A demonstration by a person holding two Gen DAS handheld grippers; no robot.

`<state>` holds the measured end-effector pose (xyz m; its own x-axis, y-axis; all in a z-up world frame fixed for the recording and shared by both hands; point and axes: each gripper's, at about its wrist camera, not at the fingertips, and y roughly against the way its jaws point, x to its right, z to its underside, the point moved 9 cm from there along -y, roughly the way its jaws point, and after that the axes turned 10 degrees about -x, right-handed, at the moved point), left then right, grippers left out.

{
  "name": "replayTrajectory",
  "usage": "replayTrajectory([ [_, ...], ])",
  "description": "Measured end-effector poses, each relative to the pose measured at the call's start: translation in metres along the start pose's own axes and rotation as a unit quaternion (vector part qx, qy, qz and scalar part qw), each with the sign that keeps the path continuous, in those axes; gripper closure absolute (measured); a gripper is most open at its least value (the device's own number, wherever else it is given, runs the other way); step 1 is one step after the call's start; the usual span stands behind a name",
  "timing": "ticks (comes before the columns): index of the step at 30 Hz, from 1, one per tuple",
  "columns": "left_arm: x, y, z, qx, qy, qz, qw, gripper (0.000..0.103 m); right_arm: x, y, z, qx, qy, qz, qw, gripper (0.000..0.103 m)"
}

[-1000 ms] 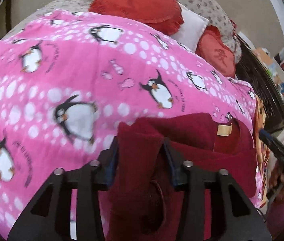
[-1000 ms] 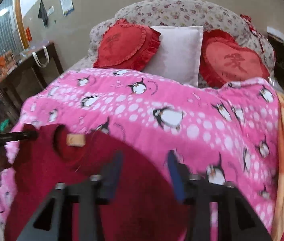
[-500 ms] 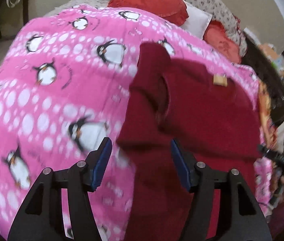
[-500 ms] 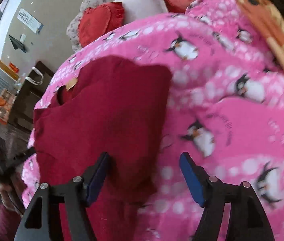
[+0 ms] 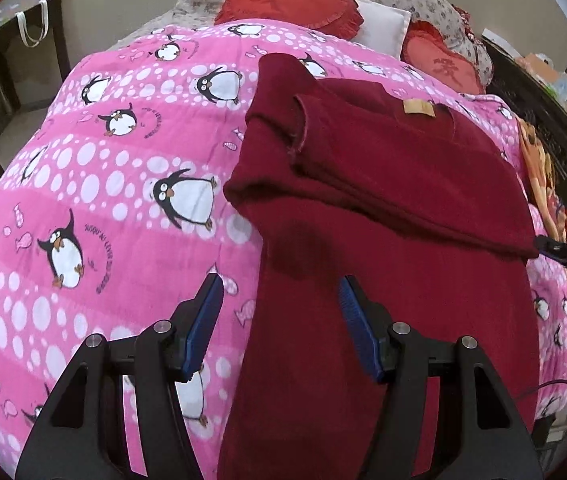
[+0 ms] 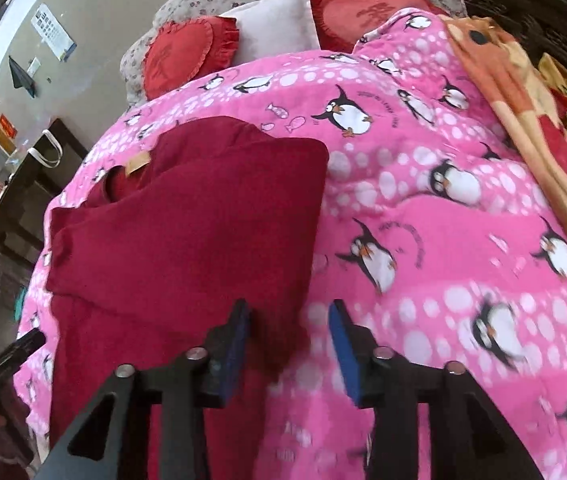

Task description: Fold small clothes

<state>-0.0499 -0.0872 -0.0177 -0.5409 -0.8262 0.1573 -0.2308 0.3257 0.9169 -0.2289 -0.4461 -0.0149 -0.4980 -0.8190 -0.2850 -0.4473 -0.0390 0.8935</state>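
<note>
Garment: a dark red sweater (image 5: 383, 208) lies on the pink penguin blanket (image 5: 83, 184) of the bed, its upper part folded down over the body.
Label: a tan patch (image 5: 419, 107) sits at the sweater's neckline; no writing on it can be read.
Blanket writing: curved dark lettering beside the penguins, beginning "JUSQU'AU"; the rest is too small to tell.
Cushions: two red heart cushions (image 6: 187, 54) beyond the sweater each bear one stitched character, with a white pillow (image 6: 279, 20) between them.
Wall notice: a white sheet (image 6: 53, 32) with unreadable print.
Left gripper (image 5: 279, 300): fingers wide apart, straddling the sweater's left edge, pads not pressing the cloth.
Right gripper (image 6: 289, 320): jaws have just been closing; fingers at a middling gap over the sweater's right edge, pads apart from the cloth, nothing gripped.
Edges: the fold's lower edge runs across the sweater's body.
Open room: bare blanket on both sides of the sweater; an orange blanket (image 6: 523, 92) borders the far right.
</note>
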Motion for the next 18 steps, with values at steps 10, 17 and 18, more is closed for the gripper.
replayTrajectory([
  [10,0.004,0.017,0.024,0.003,-0.008,-0.009,0.9999,0.043,-0.015,0.074,0.071,-0.030,0.043,-0.051,0.997,0.041],
  [17,0.004,0.036,0.065,-0.016,-0.011,0.014,0.9997,0.043,-0.025,0.084,0.142,-0.074,0.061,-0.077,0.992,0.038],
  [18,0.001,0.039,0.073,-0.022,-0.008,0.018,0.9996,0.043,-0.026,0.082,0.154,-0.082,0.065,-0.076,0.992,0.038],
])
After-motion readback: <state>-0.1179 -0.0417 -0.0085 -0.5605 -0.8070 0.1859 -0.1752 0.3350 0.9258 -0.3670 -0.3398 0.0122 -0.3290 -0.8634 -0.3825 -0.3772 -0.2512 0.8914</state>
